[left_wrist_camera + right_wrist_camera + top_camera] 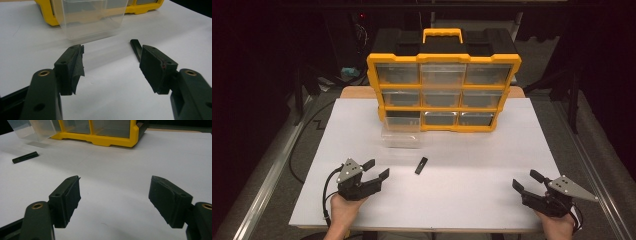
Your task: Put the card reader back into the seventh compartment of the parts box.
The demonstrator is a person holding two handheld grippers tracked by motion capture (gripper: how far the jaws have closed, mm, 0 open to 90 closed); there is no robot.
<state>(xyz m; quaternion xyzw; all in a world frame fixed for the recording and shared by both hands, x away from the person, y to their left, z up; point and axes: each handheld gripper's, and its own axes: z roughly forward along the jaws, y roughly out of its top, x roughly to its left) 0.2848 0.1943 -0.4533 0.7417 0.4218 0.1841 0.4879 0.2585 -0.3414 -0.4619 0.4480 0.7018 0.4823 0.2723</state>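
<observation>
A yellow and black drawer organizer (443, 85) stands at the back of the white table (472, 200). Its bottom-left clear drawer (401, 136) is pulled out and sits on the table in front of it; the same clear drawer (90, 18) shows in the left gripper view and the clear drawer (32, 130) in the right gripper view. A small black bar (421, 165) lies flat mid-table, the black bar (136, 48) just beyond my left gripper's right jaw, the black bar (25, 157) far left of my right one. My left gripper (376, 169) is open and empty. My right gripper (527, 180) is open and empty near the front right.
The organizer (100, 132) has several clear drawers and a yellow handle (442, 34) on top. A wooden board (357, 92) pokes out under the white sheet at the back. A metal rail (267, 175) runs along the floor at left.
</observation>
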